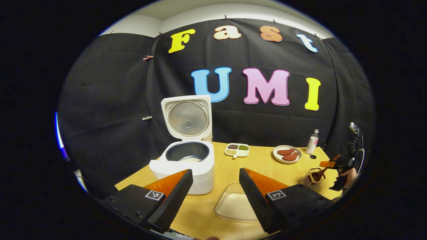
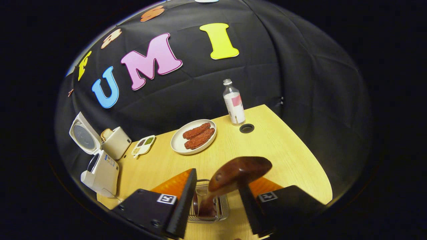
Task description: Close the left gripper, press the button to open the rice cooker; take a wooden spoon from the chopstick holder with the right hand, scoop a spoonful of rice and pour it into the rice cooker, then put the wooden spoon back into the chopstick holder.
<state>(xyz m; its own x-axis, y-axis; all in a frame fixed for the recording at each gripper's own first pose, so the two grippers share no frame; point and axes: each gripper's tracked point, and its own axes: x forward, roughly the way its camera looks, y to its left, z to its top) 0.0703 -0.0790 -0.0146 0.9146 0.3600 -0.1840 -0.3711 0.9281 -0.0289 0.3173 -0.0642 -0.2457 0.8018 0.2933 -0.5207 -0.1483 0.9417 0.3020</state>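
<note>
On the pale wood-grain table (image 1: 213, 173) I note the white rice cooker (image 1: 186, 166) with lid upright, its dark round pot holding some rice. My left gripper (image 1: 215, 196) has its ridged jaws spread above a clear plastic tray (image 1: 230, 206). My right gripper (image 2: 217, 203) stands spread too, the glossy wooden spoon (image 2: 238, 173) leaning in the wire chopstick holder (image 2: 208, 206) between its fingers.

spoon (image 2: 238, 175) in holder (image 2: 208, 203) — table's (image 2: 287, 150) near edge
</note>
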